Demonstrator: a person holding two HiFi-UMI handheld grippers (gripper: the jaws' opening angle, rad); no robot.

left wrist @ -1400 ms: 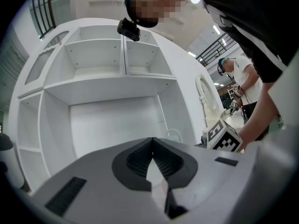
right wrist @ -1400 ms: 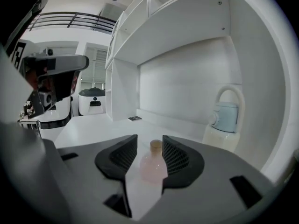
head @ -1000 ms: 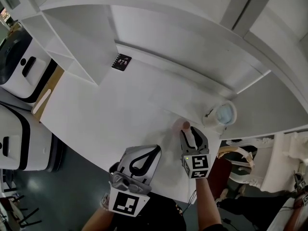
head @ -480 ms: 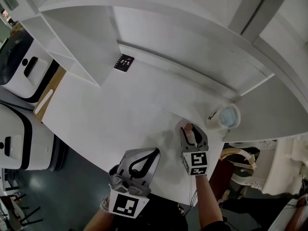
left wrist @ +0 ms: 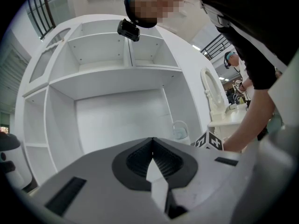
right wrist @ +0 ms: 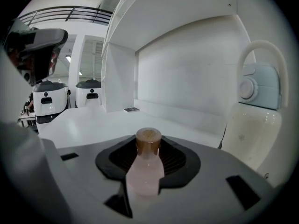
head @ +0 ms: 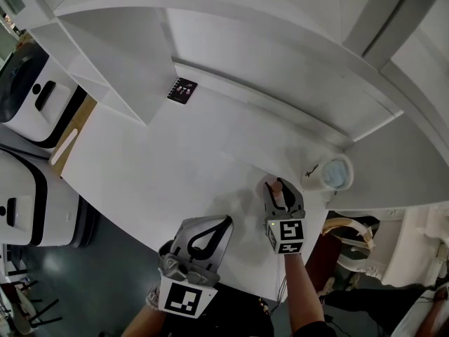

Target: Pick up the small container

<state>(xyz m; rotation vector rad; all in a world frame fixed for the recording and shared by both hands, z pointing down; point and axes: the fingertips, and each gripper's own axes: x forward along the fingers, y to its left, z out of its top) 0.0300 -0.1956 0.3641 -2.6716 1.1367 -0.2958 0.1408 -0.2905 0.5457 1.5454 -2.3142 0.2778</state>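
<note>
White table (head: 175,153), one small container (right wrist: 145,171), one jug (head: 331,175)

Counting now: two grippers are showing near, the left gripper (head: 224,222) and the right gripper (head: 280,186). One small container (right wrist: 148,164), one jug (head: 330,174) standing right, one black card (head: 182,90) lying far, two white machines (head: 27,97) sitting left.

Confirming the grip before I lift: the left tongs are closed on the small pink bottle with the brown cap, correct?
Wrong side. The right tongs are closed on the small pink bottle with the brown cap, as the right gripper view shows. The left tongs are shut with nothing between them.
</note>
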